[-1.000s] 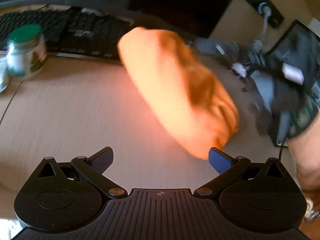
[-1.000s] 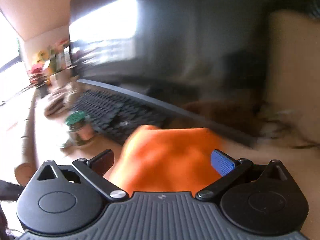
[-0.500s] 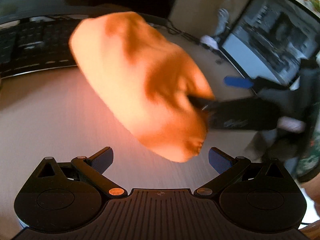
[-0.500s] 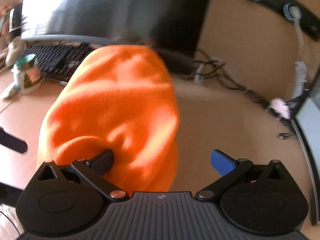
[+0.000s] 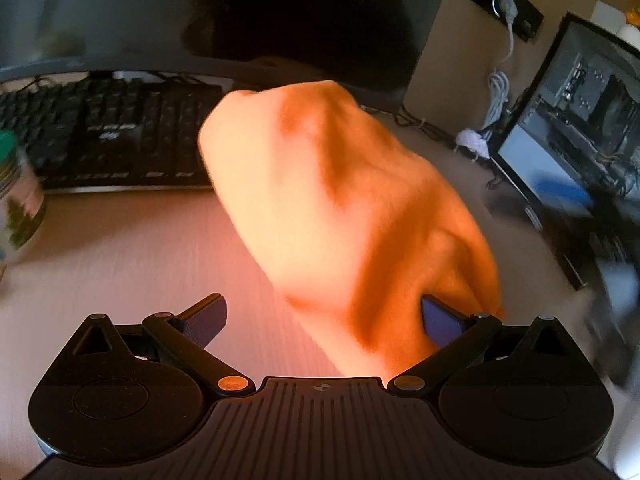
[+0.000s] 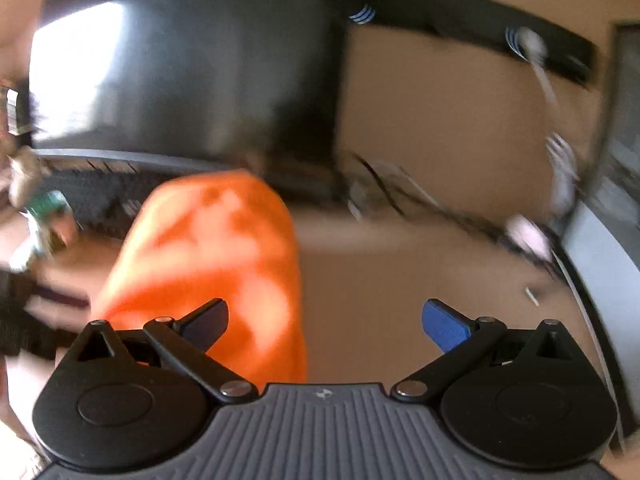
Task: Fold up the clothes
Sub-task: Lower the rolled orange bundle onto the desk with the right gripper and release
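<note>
The orange garment [image 5: 344, 216] sits in the middle of my left wrist view as 1 soft bundle on the desk [image 5: 132, 248], running from the keyboard's edge down toward the lower right. In the right wrist view it fills the lower left [image 6: 208, 272], though that frame is badly smeared, so I cannot read its edges or tell whether it is folded or merely heaped.

My left tongs [image 5: 324, 320] are spread wide; the near end of the cloth lies between the fingers, against the blue right pad [image 5: 440, 320], but nothing is pinched. My right tongs [image 6: 326, 326] are also released, with the cloth behind the left pad [image 6: 208, 324] and bare desk between the fingers.

Around it: a black keyboard [image 5: 108, 136] at upper left, a green-lidded jar [image 5: 16, 192] at the left edge, a dark monitor [image 5: 280, 12] across the top, white cables [image 5: 496, 96] and a 2nd screen [image 5: 568, 140] at the right.

My worries: closing the left tongs here would probably bunch several layers rather than 1 edge, giving a crooked fold. With this much blur on the right, I judge a fast reach could snag the cables or drag cloth over the keyboard, and a sweep leftward could tip the jar.
</note>
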